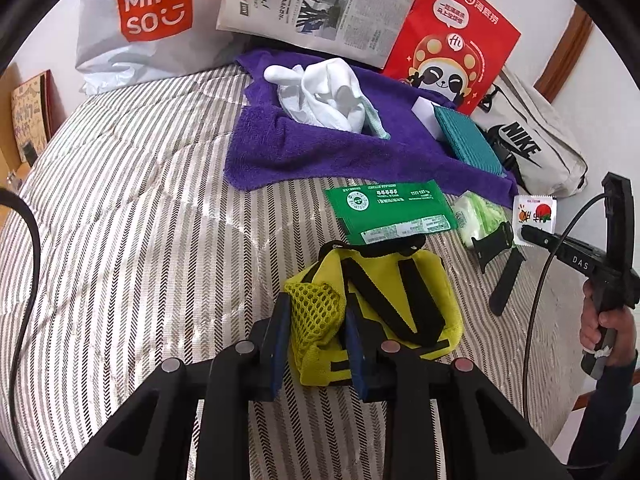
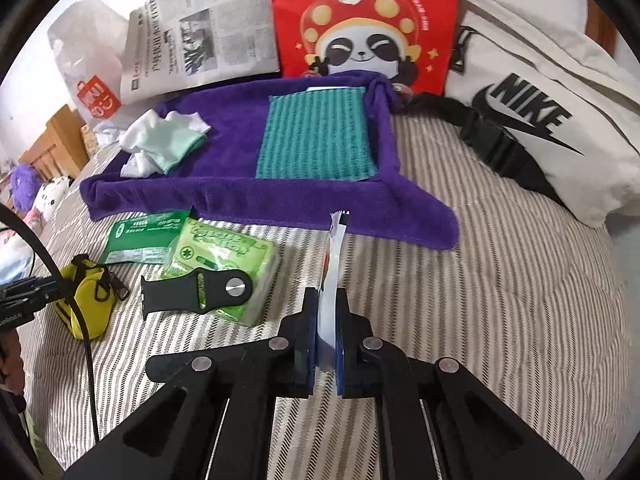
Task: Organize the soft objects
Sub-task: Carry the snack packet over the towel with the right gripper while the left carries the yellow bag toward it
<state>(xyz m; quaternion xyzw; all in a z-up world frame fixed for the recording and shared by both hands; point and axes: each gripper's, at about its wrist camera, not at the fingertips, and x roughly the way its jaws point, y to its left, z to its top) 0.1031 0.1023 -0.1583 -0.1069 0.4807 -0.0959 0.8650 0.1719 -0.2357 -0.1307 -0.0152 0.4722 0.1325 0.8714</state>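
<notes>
**Ahead of both grippers, the purple towel is the target**

Straight in front of the right gripper (image 2: 324,334) lies the purple towel (image 2: 224,192), spread on the striped bed cover (image 2: 500,280) with a teal cloth (image 2: 316,140) and a bundle of white and mint socks (image 2: 160,144) already on it. That gripper is pressed together on a small white sachet (image 2: 334,264), held edge-up so its long axis points forward at the towel's near hem, which is near the sachet's tip. The right hand looks the nearer to the towel, so its next move is probably a short push forward

The left gripper (image 1: 318,340) pinches the mesh corner of a yellow pouch (image 1: 384,300) resting on the cover. From it the towel lies farther ahead and slightly right, beyond a green packet (image 1: 392,210). A tissue pack (image 2: 224,264) with a black strap (image 2: 196,292) across it sits between the two hands, off both paths, I judge
</notes>
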